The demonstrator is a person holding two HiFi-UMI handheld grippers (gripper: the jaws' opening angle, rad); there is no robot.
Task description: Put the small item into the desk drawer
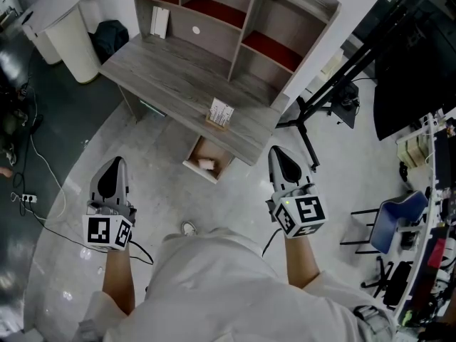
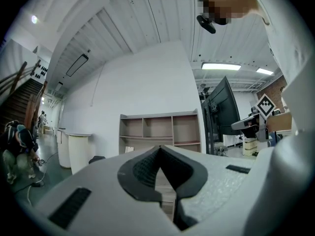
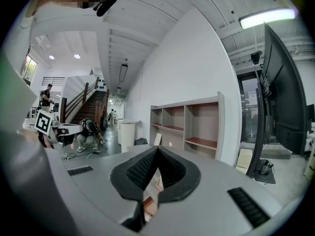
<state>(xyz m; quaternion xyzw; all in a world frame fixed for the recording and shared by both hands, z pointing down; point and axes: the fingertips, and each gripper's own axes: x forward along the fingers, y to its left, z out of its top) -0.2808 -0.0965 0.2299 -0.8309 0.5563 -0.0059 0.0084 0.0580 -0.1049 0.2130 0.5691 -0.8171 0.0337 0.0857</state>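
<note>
Both tools closed, nothing gripped. Left tool (image 1: pixel 114 164) at 8 o'clock of drawer (image 1: pixel 196 171), right tool (image 1: pixel 278 155) at 3 o'clock, each well apart from desk (image 1: pixel 171 84). Drawer stands open under desk front edge; small white item (image 1: pixel 207 164) lies inside. Placing looks done. Likely left: push drawer shut. Box (image 1: pixel 220 112) sits on desk at 12 o'clock of drawer.

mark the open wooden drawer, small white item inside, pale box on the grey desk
open wooden drawer (image 1: pixel 198 172): head view, front rim
small white item (image 1: pixel 207 164): head view, middle
pale box (image 1: pixel 221 111): head view, front face
</note>
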